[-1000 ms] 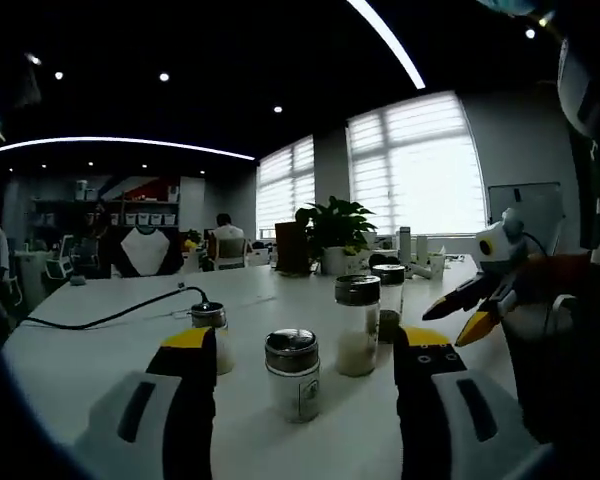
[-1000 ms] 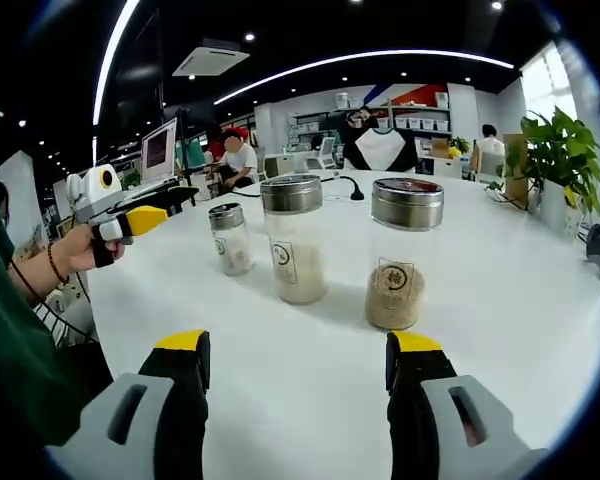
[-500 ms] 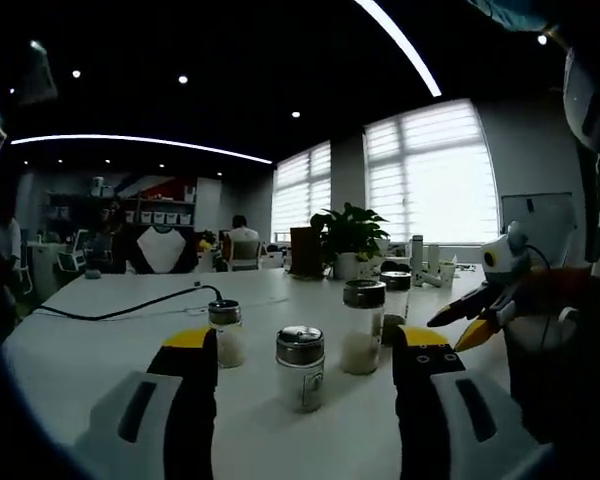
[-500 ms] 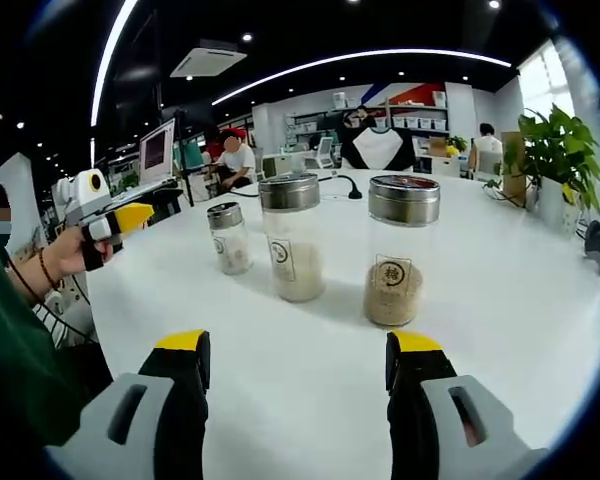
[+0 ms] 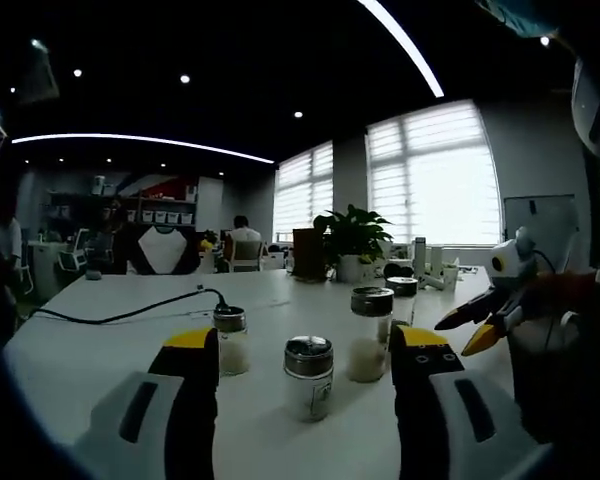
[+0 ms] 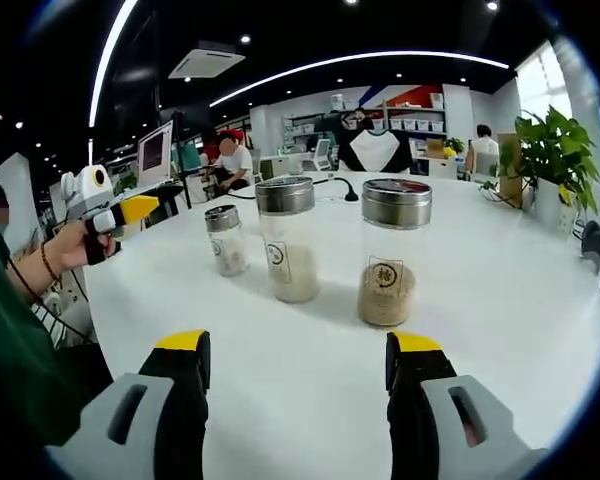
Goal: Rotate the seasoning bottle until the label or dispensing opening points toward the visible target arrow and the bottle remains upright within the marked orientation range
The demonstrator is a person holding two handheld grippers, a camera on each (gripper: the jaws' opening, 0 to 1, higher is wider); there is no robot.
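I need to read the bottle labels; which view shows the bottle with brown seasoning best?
The right gripper view: the brown seasoning bottle stands near, well lit, its label facing the camera. In the left gripper view it is dim, far, and half hidden behind another bottle.

Left tongs [image 5: 305,350] pulled back from the bottles, jaws still wide apart | nearest bottle [image 5: 308,377] now smaller and lower between them | right tongs [image 6: 295,355] barely shifted, still parted before the brown-filled bottle [image 6: 392,252] | bottles unmoved on the counter [image 6: 500,300]
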